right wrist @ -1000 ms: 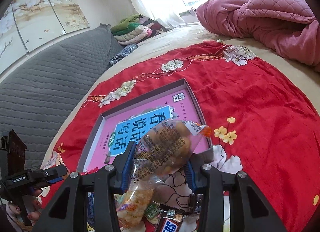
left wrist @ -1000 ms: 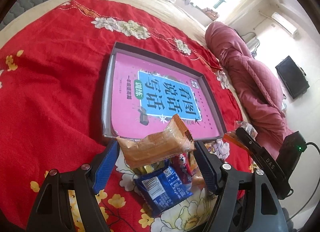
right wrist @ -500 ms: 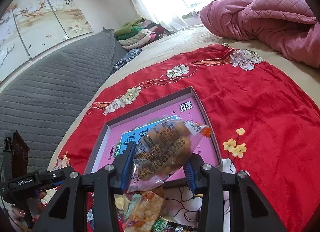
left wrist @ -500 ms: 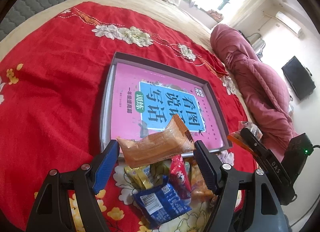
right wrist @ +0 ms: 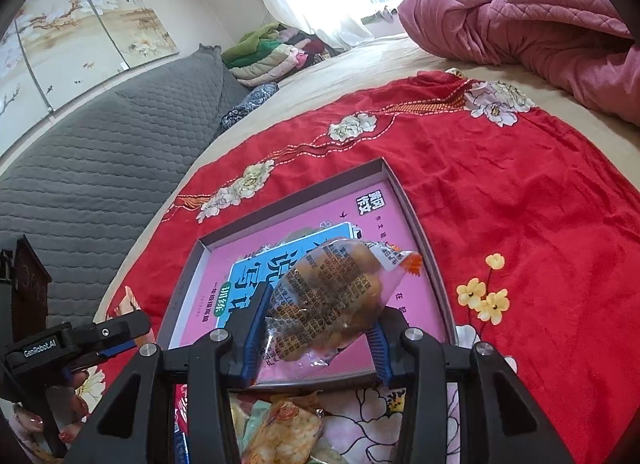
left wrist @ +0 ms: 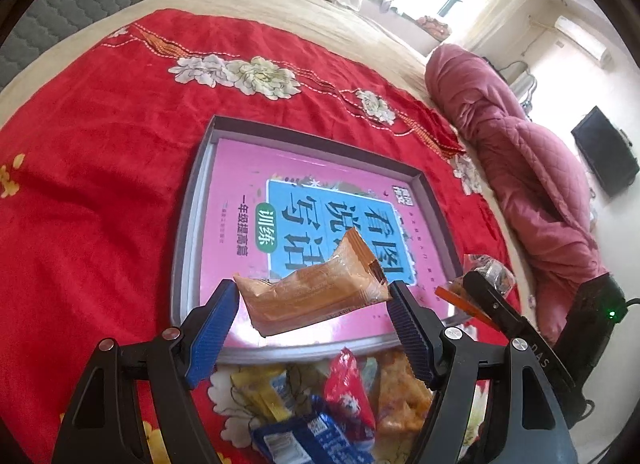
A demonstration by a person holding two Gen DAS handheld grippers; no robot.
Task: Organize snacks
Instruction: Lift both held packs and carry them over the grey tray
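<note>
Barely begun — the shallow grey tray lined with a pink book (left wrist: 192,224) holds no snacks yet. The left gripper (left wrist: 314,306) fingers clamp an orange wrapped cake (left wrist: 312,296) and the right gripper (right wrist: 316,328) fingers a clear bag of brown nuts (right wrist: 332,296), both at mid-frame above the tray's near edge; a loose snack pile (left wrist: 344,404) waits at lower centre on the bed.

Both wrist views above tray (left wrist: 188,248)

The tray (left wrist: 188,224) interior, mid-frame, lies open; loose snack packets (left wrist: 348,396) crowd the lower edge, seemingly touching its near rim.
</note>
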